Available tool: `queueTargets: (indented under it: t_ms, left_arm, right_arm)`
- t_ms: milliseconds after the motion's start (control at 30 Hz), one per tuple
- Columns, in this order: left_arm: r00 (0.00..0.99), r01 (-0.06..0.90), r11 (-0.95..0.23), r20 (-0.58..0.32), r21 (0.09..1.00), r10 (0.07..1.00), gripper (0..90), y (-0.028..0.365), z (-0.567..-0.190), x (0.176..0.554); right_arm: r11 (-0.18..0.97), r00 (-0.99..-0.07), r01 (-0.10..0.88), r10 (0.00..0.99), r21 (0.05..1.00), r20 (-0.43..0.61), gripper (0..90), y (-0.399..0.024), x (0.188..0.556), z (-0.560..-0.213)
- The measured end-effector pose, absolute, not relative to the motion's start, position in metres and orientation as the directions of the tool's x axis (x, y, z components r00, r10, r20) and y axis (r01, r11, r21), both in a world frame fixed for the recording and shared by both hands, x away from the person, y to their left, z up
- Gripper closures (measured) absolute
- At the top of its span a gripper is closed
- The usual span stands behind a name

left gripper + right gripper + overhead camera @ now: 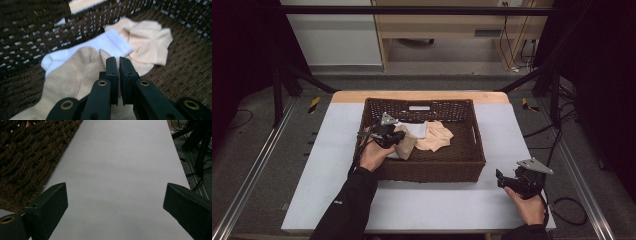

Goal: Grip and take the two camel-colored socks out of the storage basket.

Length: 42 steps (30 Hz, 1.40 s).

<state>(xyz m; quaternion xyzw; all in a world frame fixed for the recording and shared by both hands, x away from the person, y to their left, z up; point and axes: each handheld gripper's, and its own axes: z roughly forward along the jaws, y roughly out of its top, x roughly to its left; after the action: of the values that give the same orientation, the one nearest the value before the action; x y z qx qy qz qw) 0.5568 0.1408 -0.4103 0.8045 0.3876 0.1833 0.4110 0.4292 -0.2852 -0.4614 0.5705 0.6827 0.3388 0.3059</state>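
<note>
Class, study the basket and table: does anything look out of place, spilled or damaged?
Nothing stands out. The socks lie loosely jumbled inside the intact brown basket, the left gripper pinches the tan one, and nothing has spilled onto the table.

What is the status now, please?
Left gripper shut on tan sock inside wicker basket. Right gripper open, over table. Nothing in the way.

Grey floor (257, 125), wooden furniture (447, 25), black frame bars (412, 10), cables (512, 45).
</note>
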Motion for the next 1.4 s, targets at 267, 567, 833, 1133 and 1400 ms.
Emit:
queueTargets:
  t_ms: [267,567,833,1133,1400]
  left_arm:
    - [0.628,0.428,-0.257,-0.081,0.866,0.774,86.3,0.147,-0.399,0.555]
    - [0.621,0.329,-0.166,-0.08,0.929,0.78,86.3,0.153,-0.364,0.546]
    - [0.654,0.256,-0.13,-0.073,0.958,0.753,86.3,0.151,-0.334,0.523]
    - [0.691,0.211,-0.082,-0.089,0.974,0.718,86.4,0.157,-0.314,0.496]
    - [0.733,0.177,-0.07,-0.084,0.982,0.675,86.4,0.163,-0.298,0.461]
  right_arm:
    - [0.117,-0.158,0.572,0.987,0.812,-0.03,6.0,-0.287,0.43,-0.462]
    - [0.12,-0.157,0.568,0.987,0.814,-0.035,6.0,-0.287,0.43,-0.462]
    - [0.114,-0.153,0.567,0.988,0.816,-0.032,6.0,-0.287,0.429,-0.461]
    - [0.114,-0.151,0.568,0.988,0.815,-0.033,6.0,-0.287,0.43,-0.461]
    - [0.113,-0.149,0.56,0.988,0.821,-0.034,6.0,-0.288,0.429,-0.46]
